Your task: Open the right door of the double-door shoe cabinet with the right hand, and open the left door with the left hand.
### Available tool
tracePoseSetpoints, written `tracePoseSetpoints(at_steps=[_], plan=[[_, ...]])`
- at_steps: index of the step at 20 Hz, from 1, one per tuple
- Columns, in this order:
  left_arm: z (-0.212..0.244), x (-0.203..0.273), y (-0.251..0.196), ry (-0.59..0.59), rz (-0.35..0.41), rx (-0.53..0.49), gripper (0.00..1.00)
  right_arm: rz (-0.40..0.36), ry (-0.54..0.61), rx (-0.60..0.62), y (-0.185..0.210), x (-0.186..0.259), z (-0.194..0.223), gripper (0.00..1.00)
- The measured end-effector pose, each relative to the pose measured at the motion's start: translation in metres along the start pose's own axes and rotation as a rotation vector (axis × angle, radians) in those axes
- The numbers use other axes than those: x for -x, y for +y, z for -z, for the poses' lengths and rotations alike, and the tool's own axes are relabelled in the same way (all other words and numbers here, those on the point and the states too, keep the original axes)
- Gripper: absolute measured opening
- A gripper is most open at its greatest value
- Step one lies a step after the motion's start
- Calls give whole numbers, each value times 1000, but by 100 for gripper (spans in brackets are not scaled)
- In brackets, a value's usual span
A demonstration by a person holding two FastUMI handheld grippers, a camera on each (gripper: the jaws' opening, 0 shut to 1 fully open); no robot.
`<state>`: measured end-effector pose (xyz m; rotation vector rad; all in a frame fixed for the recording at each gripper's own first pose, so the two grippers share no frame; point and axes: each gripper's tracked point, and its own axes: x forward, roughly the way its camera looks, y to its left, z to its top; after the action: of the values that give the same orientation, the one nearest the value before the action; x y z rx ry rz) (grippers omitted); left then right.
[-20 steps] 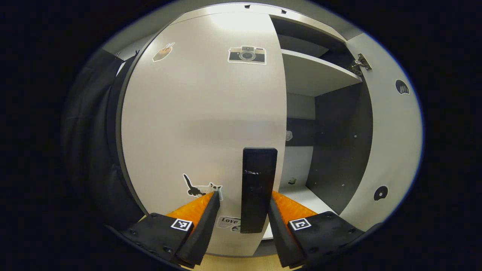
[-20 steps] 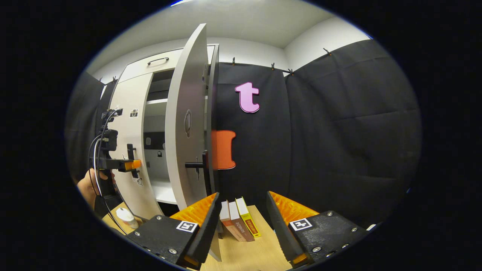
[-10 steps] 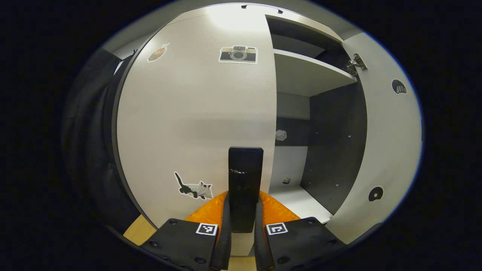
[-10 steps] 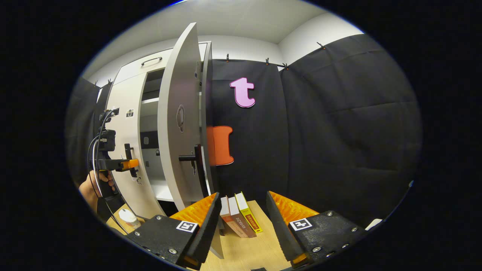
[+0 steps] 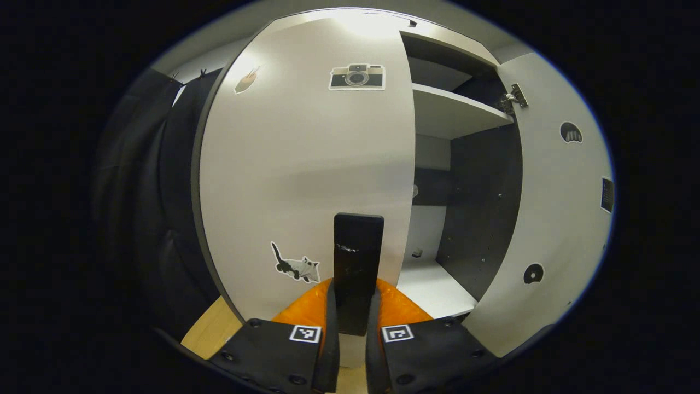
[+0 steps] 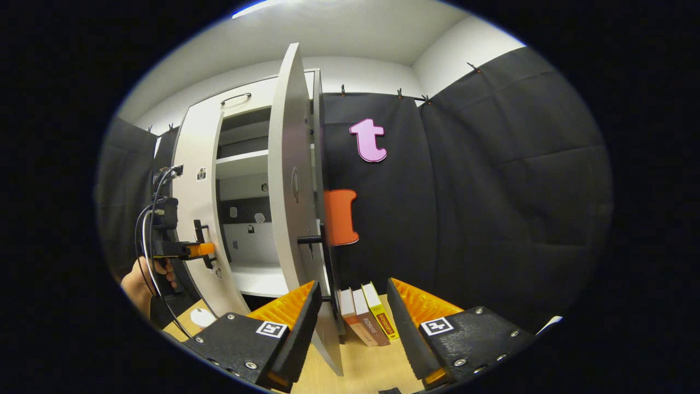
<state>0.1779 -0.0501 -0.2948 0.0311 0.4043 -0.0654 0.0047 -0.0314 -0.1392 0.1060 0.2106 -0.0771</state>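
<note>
The white left door (image 5: 306, 164) carries stickers and a black upright handle (image 5: 358, 246). My left gripper (image 5: 353, 323) is shut on that handle's lower part, one finger on each side. The right door (image 5: 552, 219) stands swung wide open, baring the shelf (image 5: 454, 112) and dark inner wall. In the right gripper view the right door (image 6: 290, 208) is seen nearly edge-on, its black handle (image 6: 310, 239) sticking out. My right gripper (image 6: 353, 287) hangs open and holds nothing, a little in front of that door. Farther left, a hand (image 6: 143, 279) holds the left gripper (image 6: 188, 250) at the left door (image 6: 199, 219).
Three books (image 6: 369, 320) stand on the wooden tabletop (image 6: 350, 372) below the right door. A white round lid (image 6: 202, 317) lies near the left door's foot. Black cloth walls close in the booth on the right and the left.
The left gripper's fingers closed on the left door's handle about a second ago and still hold it. The right gripper stayed open; its view shifted slightly, the right door staying wide open.
</note>
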Motion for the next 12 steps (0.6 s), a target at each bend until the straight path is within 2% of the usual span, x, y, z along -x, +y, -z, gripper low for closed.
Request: tracePoseSetpoints(at_steps=[8, 12], plan=[[7, 43, 19, -15, -29, 8, 26, -85, -27, 83, 33, 4, -10, 74], [10, 69, 41, -13, -26, 48, 25, -137, -33, 96, 54, 0, -12, 74]])
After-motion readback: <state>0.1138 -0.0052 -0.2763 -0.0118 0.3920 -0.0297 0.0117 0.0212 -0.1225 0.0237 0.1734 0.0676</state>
